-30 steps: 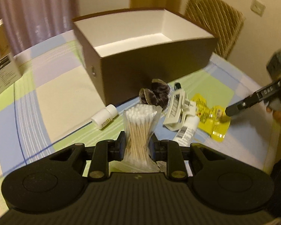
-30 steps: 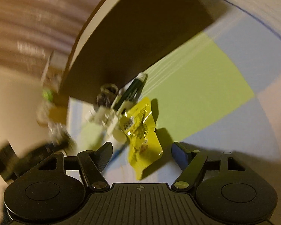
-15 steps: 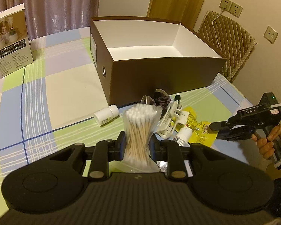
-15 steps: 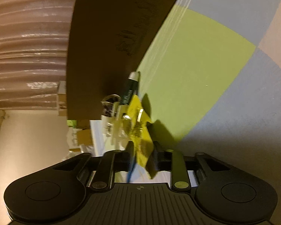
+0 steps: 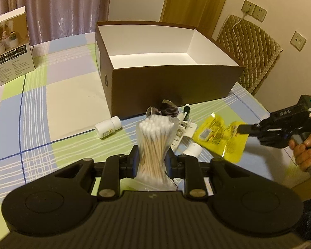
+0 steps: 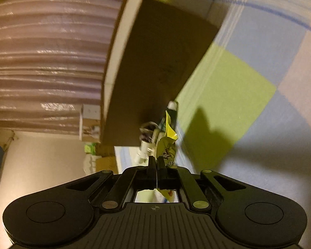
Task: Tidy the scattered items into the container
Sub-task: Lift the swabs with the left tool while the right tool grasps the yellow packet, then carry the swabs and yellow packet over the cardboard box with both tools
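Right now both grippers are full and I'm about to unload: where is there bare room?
The brown box interior shows bare white floor. Open tablecloth lies between it and the printed carton. Crowded: before the box, around the white bottle.

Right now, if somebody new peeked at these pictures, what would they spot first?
Probably the bag of cotton swabs standing up front, squeezed in the left tongs. Next, the bright yellow packet pinched by the right tongs and lifted off the table on the right. Behind them sits the big brown box, open and white inside, with nothing seen in it yet.
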`<state>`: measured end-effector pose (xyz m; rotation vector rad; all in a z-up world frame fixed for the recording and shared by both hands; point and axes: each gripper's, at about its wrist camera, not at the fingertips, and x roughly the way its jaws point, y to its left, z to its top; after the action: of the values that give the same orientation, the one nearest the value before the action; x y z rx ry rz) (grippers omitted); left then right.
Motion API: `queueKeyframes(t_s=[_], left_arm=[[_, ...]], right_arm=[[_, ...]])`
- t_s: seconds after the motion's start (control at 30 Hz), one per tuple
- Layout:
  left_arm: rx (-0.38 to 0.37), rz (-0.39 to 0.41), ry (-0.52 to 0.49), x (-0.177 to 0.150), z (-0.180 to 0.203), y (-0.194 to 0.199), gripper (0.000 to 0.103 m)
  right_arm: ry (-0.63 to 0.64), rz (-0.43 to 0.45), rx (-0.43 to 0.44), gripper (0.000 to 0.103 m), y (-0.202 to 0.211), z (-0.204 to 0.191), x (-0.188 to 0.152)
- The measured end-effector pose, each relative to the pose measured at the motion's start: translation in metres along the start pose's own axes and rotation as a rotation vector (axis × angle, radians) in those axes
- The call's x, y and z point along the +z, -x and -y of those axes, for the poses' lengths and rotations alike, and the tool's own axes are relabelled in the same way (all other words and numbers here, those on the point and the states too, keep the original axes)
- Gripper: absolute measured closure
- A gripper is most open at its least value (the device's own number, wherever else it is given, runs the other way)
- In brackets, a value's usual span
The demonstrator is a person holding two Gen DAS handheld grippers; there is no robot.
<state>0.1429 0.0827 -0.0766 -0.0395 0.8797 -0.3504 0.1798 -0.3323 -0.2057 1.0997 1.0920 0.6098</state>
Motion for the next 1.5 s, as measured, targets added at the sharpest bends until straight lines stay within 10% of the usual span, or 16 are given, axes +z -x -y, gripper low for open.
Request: queueKeyframes(t_s=[1.5], left_arm=[[0.011,0.192,-0.18,0.141,0.021,-0.02,0.082]], right_arm=[[0.006,0.189,0.233,0.1,0.026,-0.09,0.107]])
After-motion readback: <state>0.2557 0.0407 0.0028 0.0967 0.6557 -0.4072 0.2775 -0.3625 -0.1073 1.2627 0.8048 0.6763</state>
